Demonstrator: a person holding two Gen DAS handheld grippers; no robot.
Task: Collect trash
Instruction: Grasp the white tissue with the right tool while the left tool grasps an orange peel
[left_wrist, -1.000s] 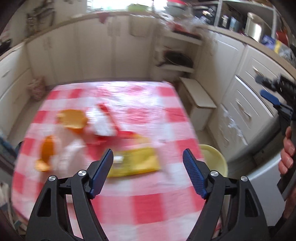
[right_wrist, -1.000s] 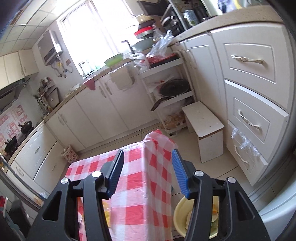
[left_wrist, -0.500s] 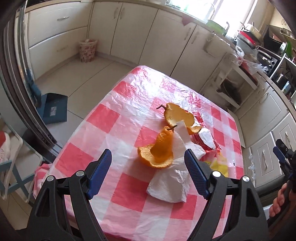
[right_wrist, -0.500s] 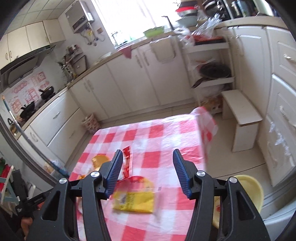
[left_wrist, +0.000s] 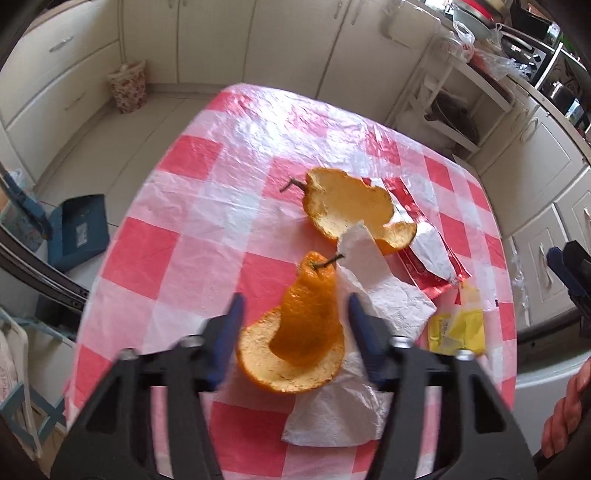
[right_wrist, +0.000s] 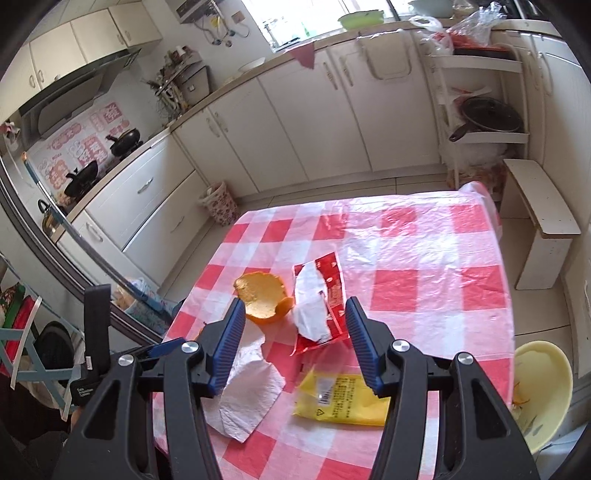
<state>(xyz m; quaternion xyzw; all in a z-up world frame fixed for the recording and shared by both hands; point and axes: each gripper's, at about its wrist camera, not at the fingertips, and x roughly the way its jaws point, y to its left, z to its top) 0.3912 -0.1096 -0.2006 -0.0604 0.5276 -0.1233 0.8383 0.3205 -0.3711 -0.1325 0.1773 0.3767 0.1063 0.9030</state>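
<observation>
**A:** Which piece of trash is up first on the checked tabletop (left_wrist: 207, 206)?

**B:** By the look of it, the nearer orange peel (left_wrist: 295, 332). It sits directly between the fingers of the left gripper (left_wrist: 294, 341), its rim resting partly on a crumpled paper napkin (left_wrist: 354, 373). The jaws are closing around it, with daylight on both sides of the peel: nothing gripped yet.

**A:** How does the peel lie?

**B:** Long axis runs straight away from the left gripper; the stem end points to the far side, the wide open cup towards the camera. The fingers straddle that axis, so they would pinch it across its width.

**A:** And the right hand?

**B:** The right gripper (right_wrist: 295, 347) hangs half-open and empty, aimed at the torn red wrapper (right_wrist: 325, 295), which stretches lengthwise away from it. A yellow packet (right_wrist: 340, 398) lies below. The second peel (right_wrist: 264, 297) sits left of that wrapper, nearer the left hand.
</observation>
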